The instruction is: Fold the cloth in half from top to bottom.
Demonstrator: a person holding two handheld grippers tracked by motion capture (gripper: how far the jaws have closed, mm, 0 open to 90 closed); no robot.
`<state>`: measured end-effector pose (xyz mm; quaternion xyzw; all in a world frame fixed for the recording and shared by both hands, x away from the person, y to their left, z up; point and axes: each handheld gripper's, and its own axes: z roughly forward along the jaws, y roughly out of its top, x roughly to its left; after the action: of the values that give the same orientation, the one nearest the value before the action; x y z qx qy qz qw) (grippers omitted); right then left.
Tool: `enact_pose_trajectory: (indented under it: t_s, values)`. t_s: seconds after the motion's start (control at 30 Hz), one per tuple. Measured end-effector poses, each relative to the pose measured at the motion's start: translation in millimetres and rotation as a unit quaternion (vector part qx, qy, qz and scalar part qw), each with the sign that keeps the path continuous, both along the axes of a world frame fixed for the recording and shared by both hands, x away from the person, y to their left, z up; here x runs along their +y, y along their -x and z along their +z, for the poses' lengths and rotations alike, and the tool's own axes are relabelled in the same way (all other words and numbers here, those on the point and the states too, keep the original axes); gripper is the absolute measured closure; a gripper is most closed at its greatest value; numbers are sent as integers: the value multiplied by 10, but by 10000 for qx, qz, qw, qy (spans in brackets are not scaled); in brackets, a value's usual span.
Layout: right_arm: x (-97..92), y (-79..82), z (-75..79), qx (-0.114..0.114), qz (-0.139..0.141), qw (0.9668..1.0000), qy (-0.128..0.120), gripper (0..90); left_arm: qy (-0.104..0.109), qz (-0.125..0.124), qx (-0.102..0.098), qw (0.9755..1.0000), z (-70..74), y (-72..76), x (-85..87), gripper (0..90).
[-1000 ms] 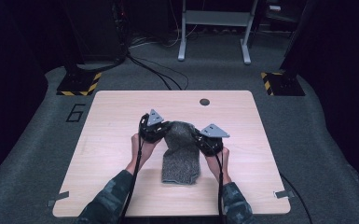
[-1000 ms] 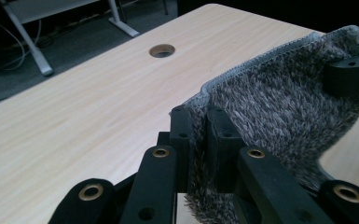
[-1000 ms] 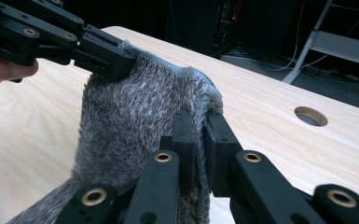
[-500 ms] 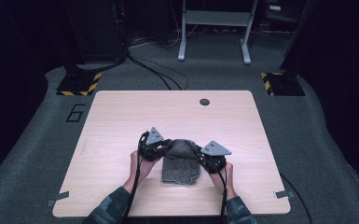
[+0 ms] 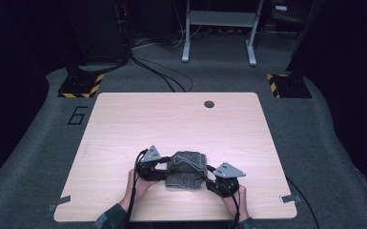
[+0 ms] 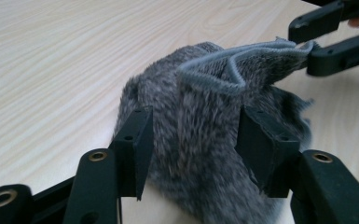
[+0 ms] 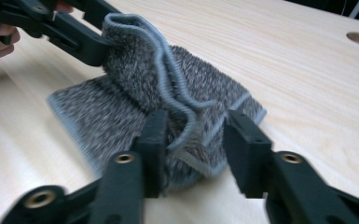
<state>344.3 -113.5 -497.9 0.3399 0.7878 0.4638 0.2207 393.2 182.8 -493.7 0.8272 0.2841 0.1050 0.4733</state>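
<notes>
A grey fuzzy cloth [image 5: 187, 167] lies folded in a bunched heap on the wooden table [image 5: 171, 119], near its front edge. My left gripper [image 5: 168, 168] is at the cloth's left side and my right gripper [image 5: 206, 172] at its right side. In the left gripper view the jaws [image 6: 196, 116] have just been opening and stand apart, with the thick fold of cloth [image 6: 191, 88] between them. In the right gripper view the jaws [image 7: 196, 119] have also just been opening, and the cloth's hemmed edge [image 7: 135, 70] lies loosely between them. The left gripper [image 7: 103, 32] is at the cloth's far corner.
A round hole [image 5: 208, 103] sits near the table's far edge. On the floor behind are two hazard-striped bases [image 5: 81, 85], cables [image 5: 162, 76] and a metal stand [image 5: 219, 28]. The table's front edge is close under my hands.
Both hands came toward the table's front edge and sank, folding the cloth's far end over onto itself. The cloth is now a shorter heap, and both pairs of jaws have opened.
</notes>
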Motion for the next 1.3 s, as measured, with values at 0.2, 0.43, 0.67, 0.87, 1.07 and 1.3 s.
enact_pose_trajectory:
  t_s: [0.2,0.43,0.67,0.87,1.07,1.3]
  values:
    - [-135,86,161,-40,-114,9994,-332,489,152,145,-204,9996,105,94,138,353]
    - [89,-150,63,329,-388,9987,-25,411,-101,385,-69,9992,82,-17,-59,314]
    - [240,-126,-189,640,-567,9944,628,385,-928,457,117,9946,-163,38,-161,296]
    - [234,-115,-265,613,-529,9943,695,393,-1121,626,85,9917,-270,87,-97,296]
    - [229,-200,-299,802,-504,9940,550,362,-1232,725,-76,9897,-281,76,-99,282]
    - [222,-341,-298,977,-494,9924,563,249,-1212,855,102,9889,-278,-122,-53,245]
